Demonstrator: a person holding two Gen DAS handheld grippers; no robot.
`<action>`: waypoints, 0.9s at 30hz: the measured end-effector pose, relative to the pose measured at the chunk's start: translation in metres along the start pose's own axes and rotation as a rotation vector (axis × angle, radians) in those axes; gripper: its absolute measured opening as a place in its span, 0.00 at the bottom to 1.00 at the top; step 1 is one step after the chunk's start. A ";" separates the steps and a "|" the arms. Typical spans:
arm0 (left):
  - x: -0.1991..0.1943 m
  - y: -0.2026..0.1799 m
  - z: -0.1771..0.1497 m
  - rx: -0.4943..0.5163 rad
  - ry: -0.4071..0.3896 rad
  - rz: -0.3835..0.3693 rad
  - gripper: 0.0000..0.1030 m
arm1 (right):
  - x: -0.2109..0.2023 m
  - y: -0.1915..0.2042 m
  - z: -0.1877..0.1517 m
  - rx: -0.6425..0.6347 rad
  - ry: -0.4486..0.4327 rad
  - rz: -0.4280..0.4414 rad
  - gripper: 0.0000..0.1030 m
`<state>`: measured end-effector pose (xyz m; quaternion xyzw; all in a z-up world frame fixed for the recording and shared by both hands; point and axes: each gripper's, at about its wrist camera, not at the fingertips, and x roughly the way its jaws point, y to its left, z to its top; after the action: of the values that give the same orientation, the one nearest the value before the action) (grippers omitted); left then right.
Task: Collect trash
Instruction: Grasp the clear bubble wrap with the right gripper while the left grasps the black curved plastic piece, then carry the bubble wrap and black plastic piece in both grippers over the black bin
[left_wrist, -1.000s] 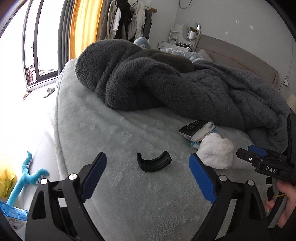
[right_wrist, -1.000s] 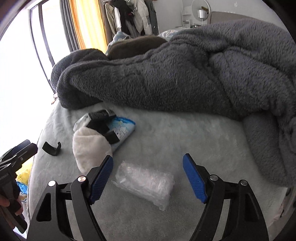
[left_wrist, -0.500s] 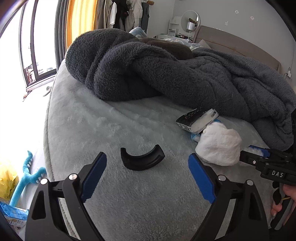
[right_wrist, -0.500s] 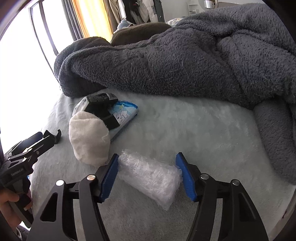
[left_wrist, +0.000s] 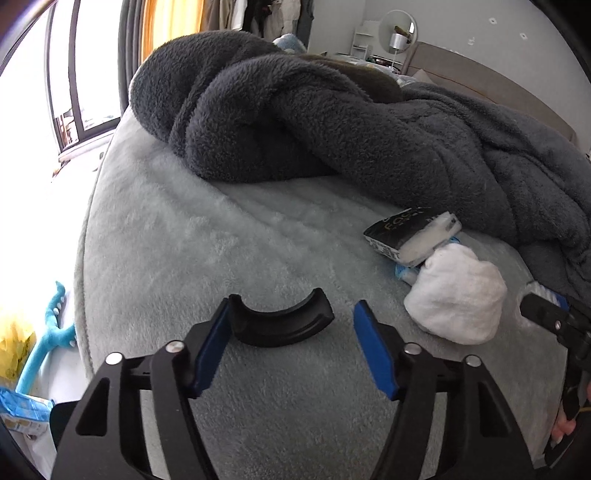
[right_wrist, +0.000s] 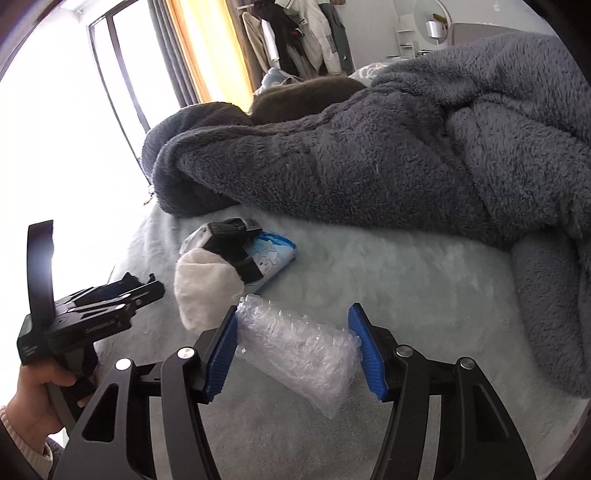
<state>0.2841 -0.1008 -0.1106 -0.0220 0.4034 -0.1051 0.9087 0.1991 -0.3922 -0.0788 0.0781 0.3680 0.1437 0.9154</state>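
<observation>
A black curved plastic piece (left_wrist: 280, 330) lies on the pale grey bed cover (left_wrist: 184, 240). My left gripper (left_wrist: 291, 310) straddles it with its jaws closing; the left pad touches one end and the right pad stands just clear of the other. In the right wrist view the left gripper (right_wrist: 147, 286) shows at the left, held by a hand. My right gripper (right_wrist: 293, 314) is shut on a roll of clear bubble wrap (right_wrist: 299, 350) that rests on the cover; its tip (left_wrist: 543, 310) shows at the right of the left wrist view. A white crumpled wad (left_wrist: 458, 291) lies between the two grippers.
A black and white packet (left_wrist: 410, 232) and a blue printed wrapper (right_wrist: 273, 258) lie behind the wad. A bulky dark grey blanket (left_wrist: 332, 122) is piled across the back of the bed. The bed's edge drops off at left, with a blue toy (left_wrist: 48, 339) on the floor.
My left gripper came forward and down over the black piece and its jaws narrowed around it. My right gripper's jaws closed onto the bubble wrap.
</observation>
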 end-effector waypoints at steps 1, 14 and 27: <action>0.001 0.000 0.001 -0.004 0.001 0.002 0.60 | 0.000 0.001 0.000 -0.003 0.001 0.006 0.59; -0.014 0.006 0.000 -0.013 -0.019 -0.040 0.47 | -0.010 0.025 0.011 -0.043 -0.023 0.055 0.59; -0.060 0.031 -0.018 0.001 -0.041 -0.096 0.46 | -0.012 0.082 0.010 -0.097 -0.027 0.130 0.59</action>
<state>0.2374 -0.0571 -0.0828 -0.0429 0.3829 -0.1485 0.9107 0.1809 -0.3182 -0.0439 0.0593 0.3424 0.2196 0.9116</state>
